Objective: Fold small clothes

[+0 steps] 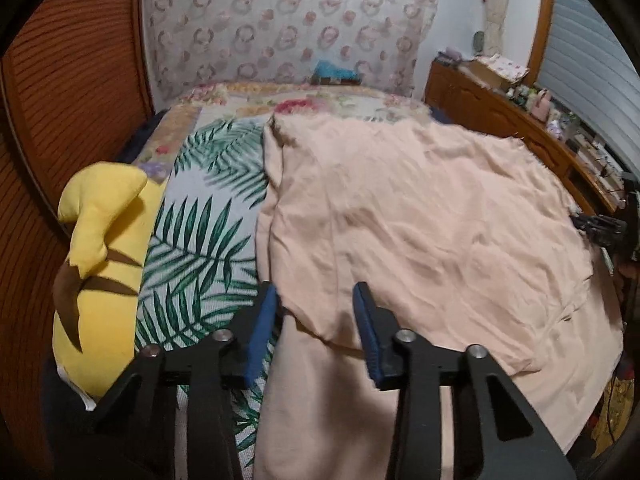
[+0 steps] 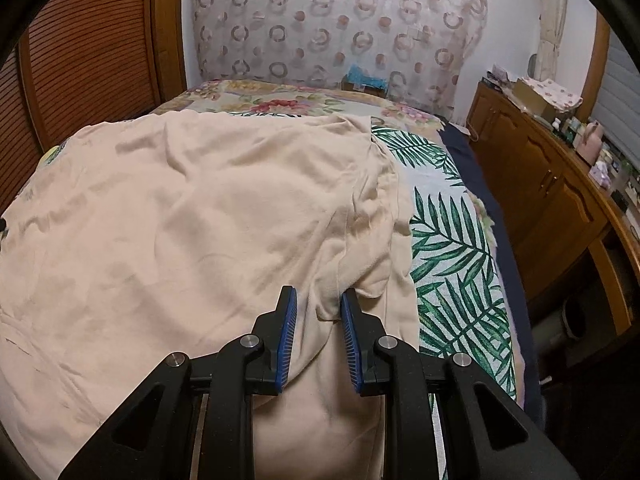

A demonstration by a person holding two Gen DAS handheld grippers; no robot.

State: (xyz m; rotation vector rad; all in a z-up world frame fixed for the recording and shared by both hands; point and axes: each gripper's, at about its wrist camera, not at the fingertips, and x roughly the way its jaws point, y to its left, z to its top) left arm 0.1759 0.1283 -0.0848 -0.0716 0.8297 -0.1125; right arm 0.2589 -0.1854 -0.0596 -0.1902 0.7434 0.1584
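A pale peach garment [image 1: 420, 232] lies spread on the bed, wrinkled, with its sleeves folded inward. My left gripper [image 1: 316, 300] is open above the garment's left edge, blue pads either side of a fold of the cloth. In the right wrist view the same garment [image 2: 180, 220] fills the left and middle. My right gripper [image 2: 319, 300] is open with a narrower gap, its pads around a bunched fold at the garment's right side, apart from the cloth as far as I can tell.
The bed cover [image 1: 200, 240] has a green palm-leaf print. A yellow plush toy [image 1: 100, 248] lies at the bed's left edge. A wooden cabinet [image 2: 552, 200] with small items stands to the right. A wooden slatted door [image 1: 72, 80] is at the left.
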